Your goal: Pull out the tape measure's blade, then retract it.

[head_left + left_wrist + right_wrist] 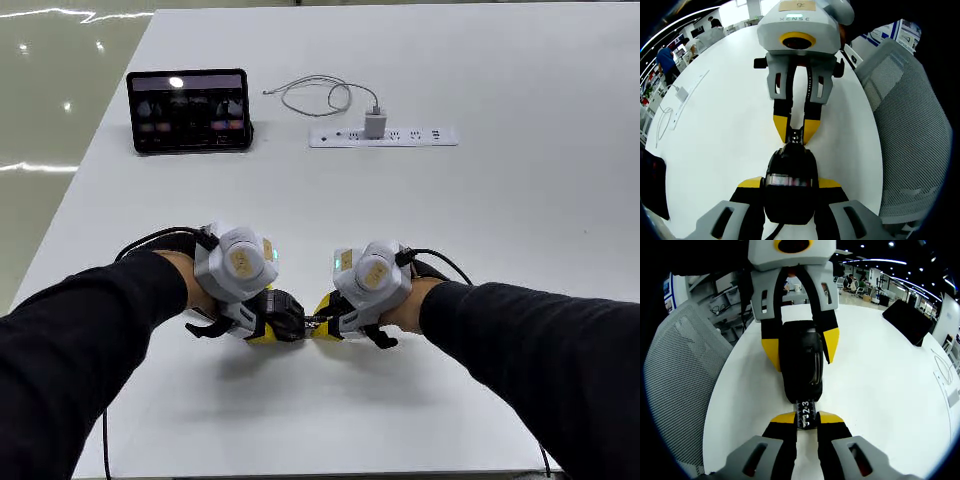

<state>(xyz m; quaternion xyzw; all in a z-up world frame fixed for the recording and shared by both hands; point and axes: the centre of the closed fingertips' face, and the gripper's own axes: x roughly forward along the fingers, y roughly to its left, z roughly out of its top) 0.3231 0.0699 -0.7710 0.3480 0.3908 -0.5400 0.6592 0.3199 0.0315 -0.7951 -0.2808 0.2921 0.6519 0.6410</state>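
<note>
Where the left edge of the bench goes toward its far corner, a tablet sits with its screen lit. Close to the near edge, about at its middle, two grippers face each other tip to tip, and black sleeves reach to them from both sides. The left gripper is closed around the black case of the tape measure, with one yellow-tipped jaw on each side of the case. From the case comes out a very short piece of the blade; the numbers 2 and 3 can be read on it in the right gripper view. The right gripper is pinched on the end of this blade, its jaws nearly together, just beside the case. Whether the case rests on the bench or is held a little above it, I cannot tell. Toward the far edge, well apart from the grippers, a white cable lies in a loose loop and runs to a charger, which is plugged into a white power strip.
</note>
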